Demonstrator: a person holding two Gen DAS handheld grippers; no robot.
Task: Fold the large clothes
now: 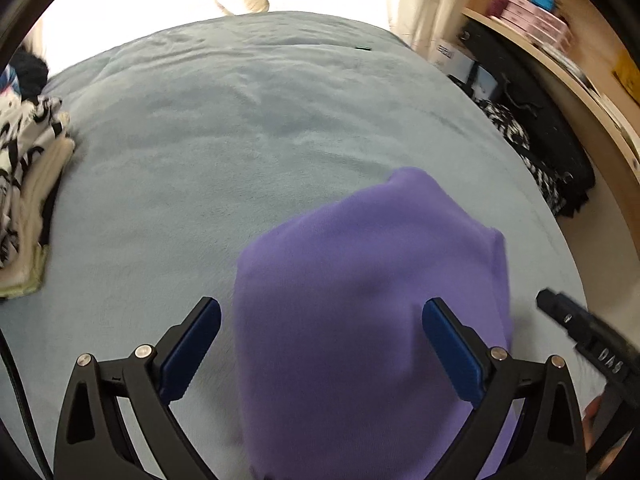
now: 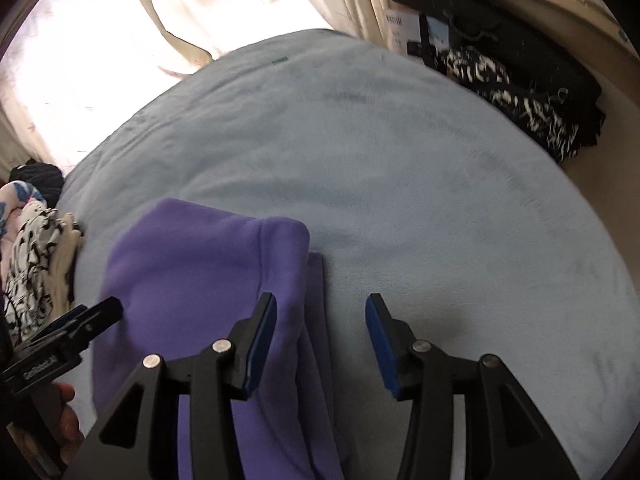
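The folded purple fleece garment (image 2: pixel 200 276) lay on the pale blue bed (image 2: pixel 400 168), its long axis running toward the curtains (image 2: pixel 132 20); its near end was cut off. Left tool (image 1: pixel 322 312) and right tool (image 2: pixel 320 306) were released, gripping nothing.

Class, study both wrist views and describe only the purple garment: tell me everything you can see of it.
The purple garment is plain, soft, fleece-like cloth with no visible print. It lies folded in thick layers on the pale blue bed cover, one corner rounded, with a thinner lower layer showing along its right edge. The left gripper stands wide open over it, and the right gripper is open at its right edge. Neither visibly grips it.
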